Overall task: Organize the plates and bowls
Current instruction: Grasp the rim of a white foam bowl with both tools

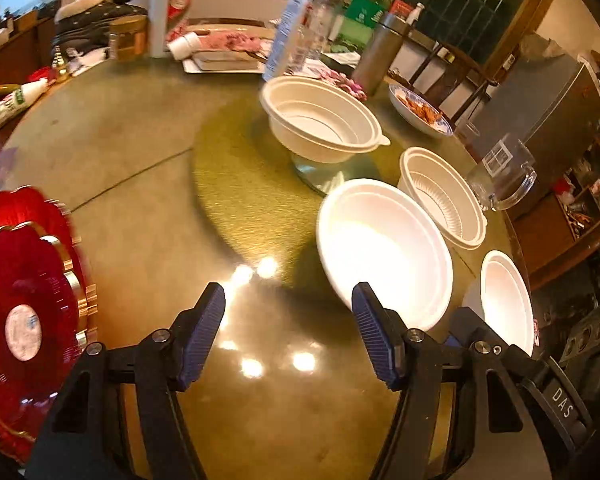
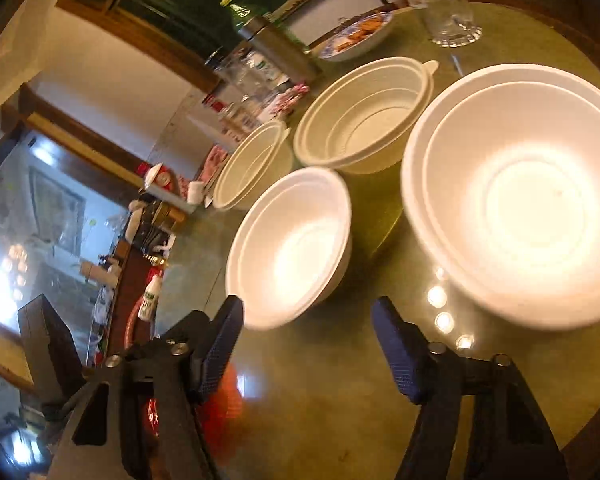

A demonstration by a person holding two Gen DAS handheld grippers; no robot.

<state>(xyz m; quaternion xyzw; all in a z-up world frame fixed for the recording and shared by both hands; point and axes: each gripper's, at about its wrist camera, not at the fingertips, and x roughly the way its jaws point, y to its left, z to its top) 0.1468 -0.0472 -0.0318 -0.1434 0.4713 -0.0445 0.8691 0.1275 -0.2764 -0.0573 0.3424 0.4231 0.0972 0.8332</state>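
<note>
Bowls stand loose on the round surface (image 1: 140, 128), four white ones in view: a ridged plastic bowl with a tab (image 1: 320, 118) on the turntable hub at centre, a ribbed tub (image 1: 444, 196) toward the edge, a smooth foam bowl (image 1: 384, 248) just ahead of the left gripper (image 1: 288, 336), and a second foam bowl (image 1: 506, 300) by the rim. The right wrist view shows the same set from the other side, with a big foam bowl (image 2: 520, 196) nearest, seemingly two nested, and a smaller one (image 2: 292, 244) ahead of the right gripper (image 2: 308, 340). Both grippers hover with jaws spread wide and nothing between the ribbed blue pads (image 1: 204, 340); I judge they are choosing what to lift first. Red scalloped plates (image 1: 24, 304) with gold trim sit stacked at the left edge, well apart from the bowls, so plates seem already gathered while bowls are scattered singly. Like shapes would nest: foam into foam, ridged plastic into plastic. Foam is light and soft, so a rim pinch should be gentle; the thin plastic rims flex. The glossy surface is glass-like and reflects lamps, so bowls may slide if nudged. A glass mug (image 1: 504, 176), a dish of food (image 1: 420, 114) and bottles crowd the far side.
</note>
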